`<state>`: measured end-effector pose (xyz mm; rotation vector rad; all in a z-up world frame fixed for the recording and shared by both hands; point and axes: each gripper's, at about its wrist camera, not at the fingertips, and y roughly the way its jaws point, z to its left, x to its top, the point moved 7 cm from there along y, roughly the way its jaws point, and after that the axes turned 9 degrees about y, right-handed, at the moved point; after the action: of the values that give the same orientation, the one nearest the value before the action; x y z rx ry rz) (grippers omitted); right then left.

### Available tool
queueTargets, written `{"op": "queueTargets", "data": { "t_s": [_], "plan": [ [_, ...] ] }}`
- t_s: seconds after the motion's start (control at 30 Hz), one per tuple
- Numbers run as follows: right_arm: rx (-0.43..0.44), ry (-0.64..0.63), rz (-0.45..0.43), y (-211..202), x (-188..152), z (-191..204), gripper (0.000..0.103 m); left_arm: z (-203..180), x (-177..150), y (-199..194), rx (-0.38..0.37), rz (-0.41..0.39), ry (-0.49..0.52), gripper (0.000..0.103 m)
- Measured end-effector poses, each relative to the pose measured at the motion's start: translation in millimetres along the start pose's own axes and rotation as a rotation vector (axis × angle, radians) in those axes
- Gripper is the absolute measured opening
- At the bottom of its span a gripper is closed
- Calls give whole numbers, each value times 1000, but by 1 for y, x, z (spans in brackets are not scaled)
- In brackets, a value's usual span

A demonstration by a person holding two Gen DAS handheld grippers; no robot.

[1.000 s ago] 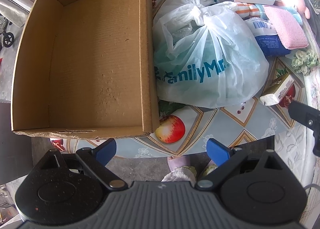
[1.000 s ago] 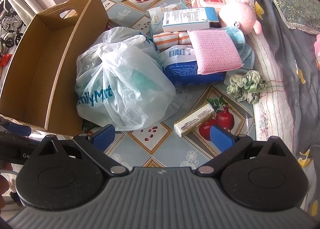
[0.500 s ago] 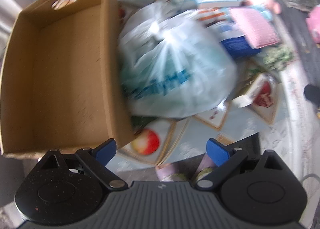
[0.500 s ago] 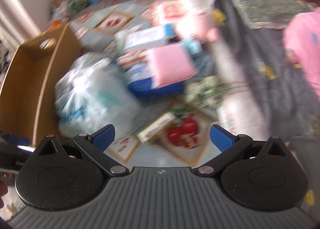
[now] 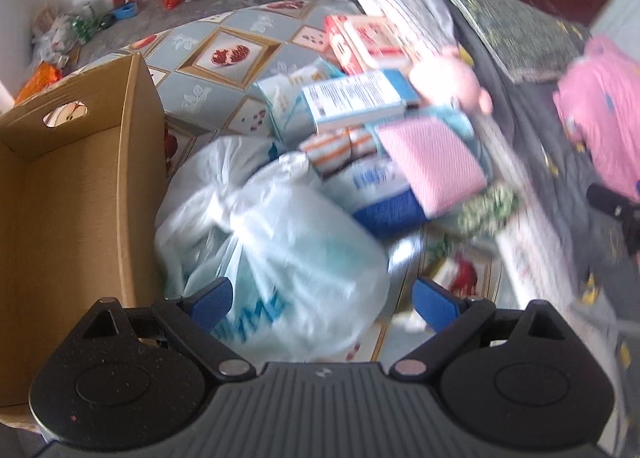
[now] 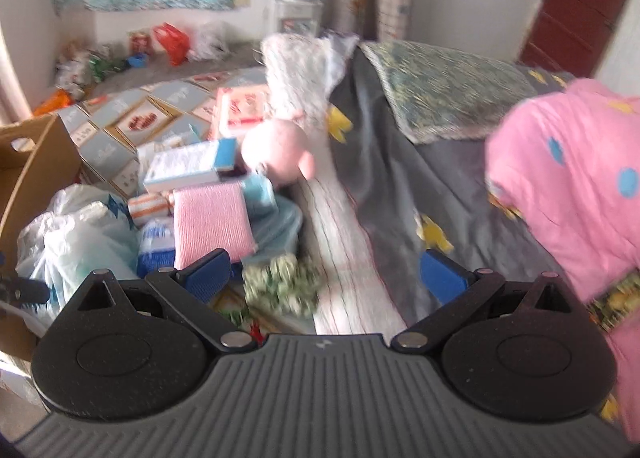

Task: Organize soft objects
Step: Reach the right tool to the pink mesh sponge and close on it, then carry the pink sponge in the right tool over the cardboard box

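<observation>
We hold both claws open and empty: the left claw [image 5: 322,298] hangs over the knotted bag [image 5: 276,254], which lies just beside the empty box [image 5: 72,194] on the floor mat. The bag looks light, slack and slippery, so we judge the knot the best hold. The right claw [image 6: 326,272] faces the bed, with the pink cloth [image 6: 214,220] and the green scrunchie [image 6: 284,286] ahead and to its left. Both should squash easily; the blur makes the scrunchie's shape uncertain. The pink plush [image 6: 278,152] sits further off, against the bed edge.
</observation>
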<state>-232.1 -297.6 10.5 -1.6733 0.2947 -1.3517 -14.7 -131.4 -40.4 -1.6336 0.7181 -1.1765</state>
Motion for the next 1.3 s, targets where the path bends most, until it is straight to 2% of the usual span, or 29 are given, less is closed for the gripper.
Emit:
{"op": "queueTargets", "data": {
  "t_s": [0.1,0.2,0.33,0.43,0.47,0.53,0.6,0.7,0.9,1.1,1.3],
  "plan": [
    [127,15,-16,19,19,-6,102,2,20,7,-11,-57,-30,97],
    [310,100,7,40,39,-6,102,2,40,17,1,-91,-51,96],
    [517,210,105,73,52,-1,101,2,61,34,-36,-117,-136,90],
    [602,238,185,98,51,13,96,-5,72,54,-65,-87,-175,84],
    [620,250,214,106,48,17,91,-10,76,61,-65,-66,-171,81],
    [639,269,271,122,42,23,80,-18,78,73,-68,-37,-158,79],
    [643,287,326,136,35,25,65,-25,80,84,-83,-1,-172,78],
    [640,310,381,152,27,25,54,-36,83,93,-144,14,-183,70],
    [658,333,462,175,22,30,45,-56,96,102,-231,19,-154,61],
    [636,349,529,191,14,29,39,-63,104,118,-243,61,-140,51],
    [646,395,566,197,8,26,38,-65,105,124,-213,67,-121,43]
  ]
}}
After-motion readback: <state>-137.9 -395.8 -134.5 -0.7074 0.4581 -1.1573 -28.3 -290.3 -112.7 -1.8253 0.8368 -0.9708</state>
